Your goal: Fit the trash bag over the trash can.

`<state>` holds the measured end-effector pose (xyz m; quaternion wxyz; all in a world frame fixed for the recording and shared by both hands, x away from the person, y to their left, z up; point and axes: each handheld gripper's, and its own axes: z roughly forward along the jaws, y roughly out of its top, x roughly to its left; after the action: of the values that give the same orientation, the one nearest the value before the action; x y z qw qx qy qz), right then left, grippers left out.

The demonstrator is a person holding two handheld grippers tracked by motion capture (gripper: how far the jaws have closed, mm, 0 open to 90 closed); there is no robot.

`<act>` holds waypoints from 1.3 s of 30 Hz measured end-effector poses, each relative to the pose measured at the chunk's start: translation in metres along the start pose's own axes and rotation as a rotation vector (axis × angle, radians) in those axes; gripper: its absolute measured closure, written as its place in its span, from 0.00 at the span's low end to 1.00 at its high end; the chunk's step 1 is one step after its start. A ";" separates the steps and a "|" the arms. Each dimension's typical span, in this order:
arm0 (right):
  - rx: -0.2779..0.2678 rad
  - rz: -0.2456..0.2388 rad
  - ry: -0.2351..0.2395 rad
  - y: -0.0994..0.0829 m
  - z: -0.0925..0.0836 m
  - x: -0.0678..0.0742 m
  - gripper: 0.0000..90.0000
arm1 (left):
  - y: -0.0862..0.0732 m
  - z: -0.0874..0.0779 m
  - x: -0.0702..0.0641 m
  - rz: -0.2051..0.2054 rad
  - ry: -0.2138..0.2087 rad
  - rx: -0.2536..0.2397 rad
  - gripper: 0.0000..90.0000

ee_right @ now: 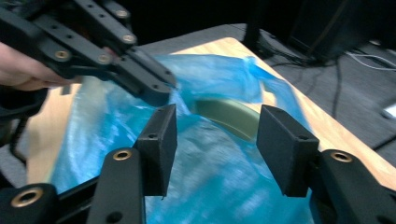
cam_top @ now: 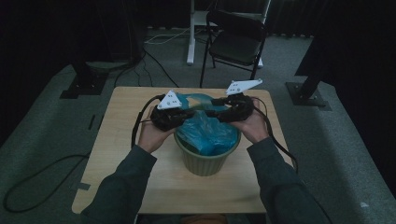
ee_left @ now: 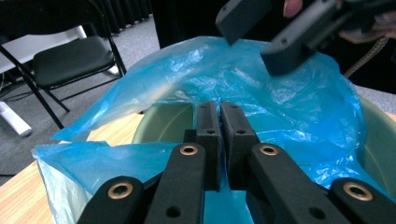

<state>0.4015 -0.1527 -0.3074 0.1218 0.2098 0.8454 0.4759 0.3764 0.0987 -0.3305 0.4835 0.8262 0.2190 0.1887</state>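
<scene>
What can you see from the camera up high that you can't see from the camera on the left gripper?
High view alone: the person's two sleeves and hands, the whole wooden table and the outside of the green bin.

Left gripper view alone: a close look at the left gripper, its jaws pinched shut on the blue plastic bag.

Both: the bag, the bin, the black folding chair, and the right gripper standing open over the bag.

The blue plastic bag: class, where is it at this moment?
In the high view the blue plastic bag sits in the green pot at the table's middle, spilling over the far rim, between the left gripper and right gripper.
</scene>
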 end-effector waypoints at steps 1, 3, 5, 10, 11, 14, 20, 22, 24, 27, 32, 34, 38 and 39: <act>-0.001 0.001 0.012 0.000 0.001 0.001 0.52 | 0.000 0.000 0.000 -0.003 -0.001 -0.004 0.97; -0.006 -0.002 0.046 0.001 0.005 0.003 0.51 | 0.001 -0.001 0.000 -0.008 0.002 -0.010 0.97; -0.004 -0.006 0.059 0.001 0.007 0.005 0.51 | 0.001 -0.001 0.000 -0.011 0.002 -0.012 0.97; 0.076 -0.060 0.099 -0.002 0.023 0.011 0.70 | 0.001 -0.004 0.001 -0.026 -0.009 -0.035 0.97; 0.076 -0.060 0.099 -0.002 0.023 0.011 0.70 | 0.001 -0.004 0.001 -0.026 -0.009 -0.035 0.97; 0.116 -0.112 0.089 -0.004 0.026 0.017 0.99 | 0.001 -0.005 0.000 -0.024 -0.015 -0.034 0.95; 0.121 -0.119 0.081 -0.006 0.020 0.019 1.00 | 0.001 -0.011 0.004 -0.034 -0.004 -0.053 0.89; 0.138 -0.127 0.072 -0.009 0.015 0.021 1.00 | 0.002 -0.016 0.007 -0.045 0.005 -0.064 0.88; 0.136 -0.128 0.072 -0.012 0.013 0.021 1.00 | 0.002 -0.022 0.013 -0.064 0.017 -0.082 0.87; 0.136 -0.127 0.066 -0.015 0.010 0.021 1.00 | 0.002 -0.026 0.018 -0.077 0.033 -0.075 0.85; 0.123 -0.143 0.073 -0.015 0.005 0.026 1.00 | 0.000 -0.020 0.024 -0.085 0.037 -0.030 0.82; 0.121 -0.149 0.067 -0.015 0.003 0.026 1.00 | -0.002 -0.018 0.024 -0.084 0.041 -0.019 0.81; 0.113 -0.161 0.063 -0.016 -0.002 0.029 1.00 | -0.010 -0.014 0.025 -0.097 0.027 0.013 0.81; 0.112 -0.166 0.061 -0.017 -0.004 0.030 1.00 | -0.016 -0.013 0.022 -0.102 0.010 0.025 0.81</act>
<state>0.3698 -0.1494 -0.3198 0.1230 0.1309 0.8884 0.4224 0.3847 0.1267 -0.3359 0.4811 0.8190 0.2655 0.1650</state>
